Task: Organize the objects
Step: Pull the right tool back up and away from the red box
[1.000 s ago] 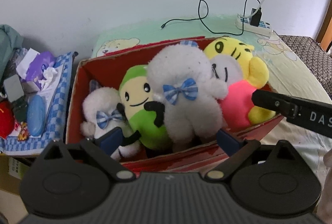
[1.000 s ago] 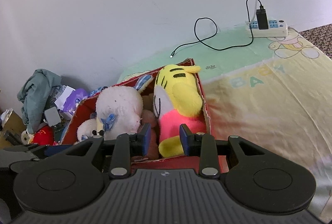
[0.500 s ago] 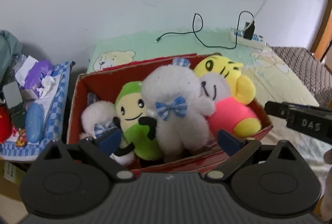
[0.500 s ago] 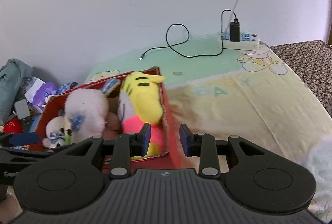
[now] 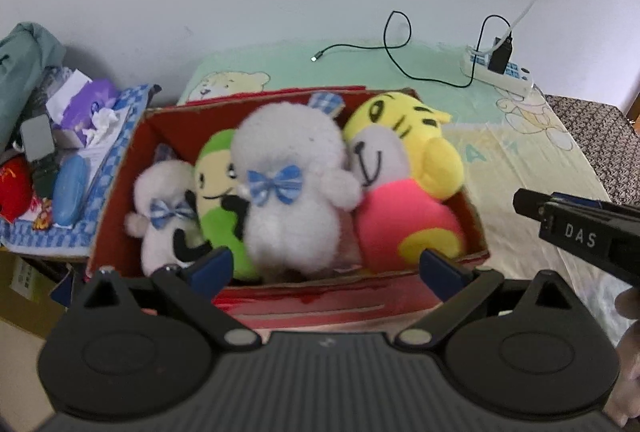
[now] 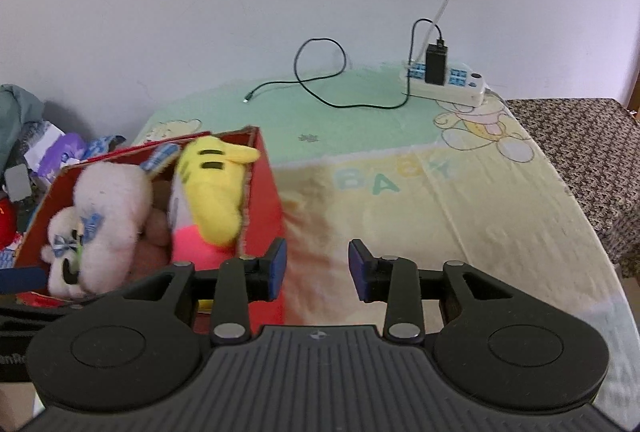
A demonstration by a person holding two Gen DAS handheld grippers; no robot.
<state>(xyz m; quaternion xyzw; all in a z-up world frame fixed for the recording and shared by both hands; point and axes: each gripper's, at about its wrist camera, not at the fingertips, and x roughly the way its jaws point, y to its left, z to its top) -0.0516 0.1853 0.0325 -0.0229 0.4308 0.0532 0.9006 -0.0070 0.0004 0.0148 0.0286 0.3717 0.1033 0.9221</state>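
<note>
A red cardboard box (image 5: 120,187) on the bed holds several plush toys: a small white one (image 5: 160,216), a green one (image 5: 218,191), a big white one with a blue bow (image 5: 288,191) and a yellow tiger in pink (image 5: 400,191). My left gripper (image 5: 324,268) is open and empty, its fingers spread just in front of the box's near wall. My right gripper (image 6: 316,268) is open and empty, right of the box (image 6: 266,199) above the sheet. The tiger (image 6: 214,187) and the white toys (image 6: 112,216) show in the right wrist view. The right gripper's side shows in the left wrist view (image 5: 580,232).
A power strip (image 6: 444,83) with a black charger and a looped cable (image 6: 320,71) lie at the far side of the bed by the wall. Left of the box a cluttered stand holds tissues (image 5: 88,107), a blue case (image 5: 68,191) and clothes. A brown patterned blanket (image 6: 580,151) is at right.
My right gripper has moved right, away from the box, and its fingers have spread a little. My left gripper has pulled back slightly from the box, still open.
</note>
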